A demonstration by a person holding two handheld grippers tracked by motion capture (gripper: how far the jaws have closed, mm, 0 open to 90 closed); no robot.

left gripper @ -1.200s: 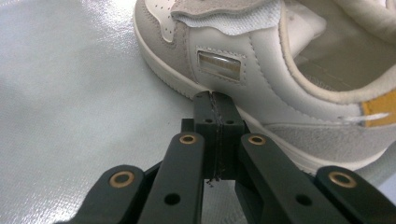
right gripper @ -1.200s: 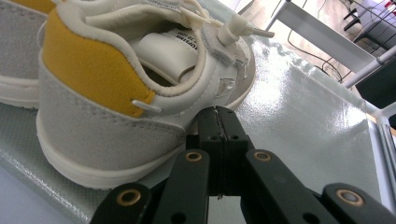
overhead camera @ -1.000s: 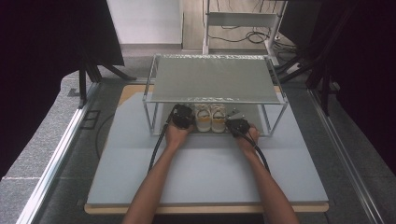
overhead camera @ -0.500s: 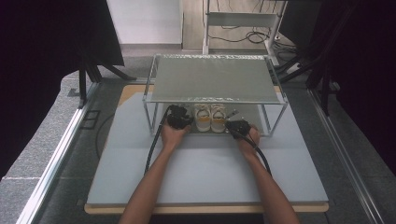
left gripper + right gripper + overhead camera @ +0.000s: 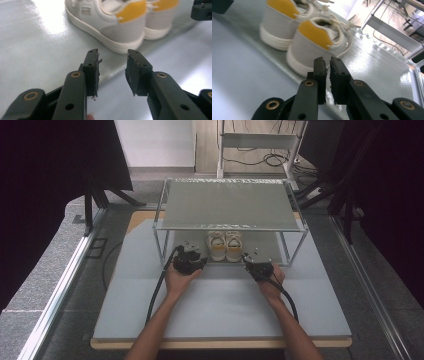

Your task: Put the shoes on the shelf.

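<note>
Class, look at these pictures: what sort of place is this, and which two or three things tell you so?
Probably a lab or test room set up for recording, not a home. Dark curtains close in the table, a bare metal rack holds only a pair of shoes, and cables lie on the floor behind.

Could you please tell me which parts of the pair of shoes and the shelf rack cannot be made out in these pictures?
- Pair of white sneakers with yellow heel tabs: in the high view, the grey top shelf of the metal rack hides the toes.
- Left gripper view: the top edge cuts off both sneakers; their outlines are blurred.
- Right gripper view: the farther sneaker is cut by the top edge, and the tongue print is too small to read.
</note>
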